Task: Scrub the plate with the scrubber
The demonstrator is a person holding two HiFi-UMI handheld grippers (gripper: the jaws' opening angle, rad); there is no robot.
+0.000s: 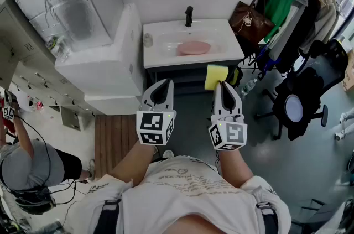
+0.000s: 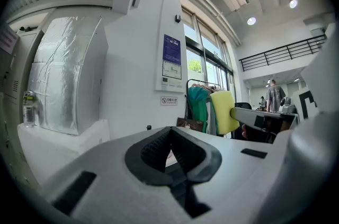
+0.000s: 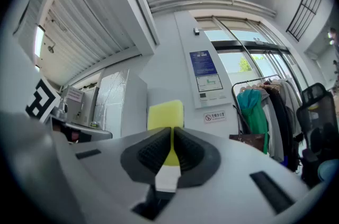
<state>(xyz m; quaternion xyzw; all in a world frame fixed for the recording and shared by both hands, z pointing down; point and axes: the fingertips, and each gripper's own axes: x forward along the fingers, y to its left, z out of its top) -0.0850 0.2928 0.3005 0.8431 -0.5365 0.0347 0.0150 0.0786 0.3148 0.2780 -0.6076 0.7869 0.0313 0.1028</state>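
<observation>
Your right claw clenches the scrubber, which juts past its tips. The plate lies well ahead in the sink. Your left claw is clenched on nothing.

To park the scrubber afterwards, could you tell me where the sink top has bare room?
The sink top is bare right of the plate, up to its right edge, and between the plate and the cup at the left. The faucet takes the back middle; the cup crowds the left edge.

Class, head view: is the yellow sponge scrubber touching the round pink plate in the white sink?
No, the yellow sponge scrubber is clamped in the right gripper, clear of the pink plate.
</observation>
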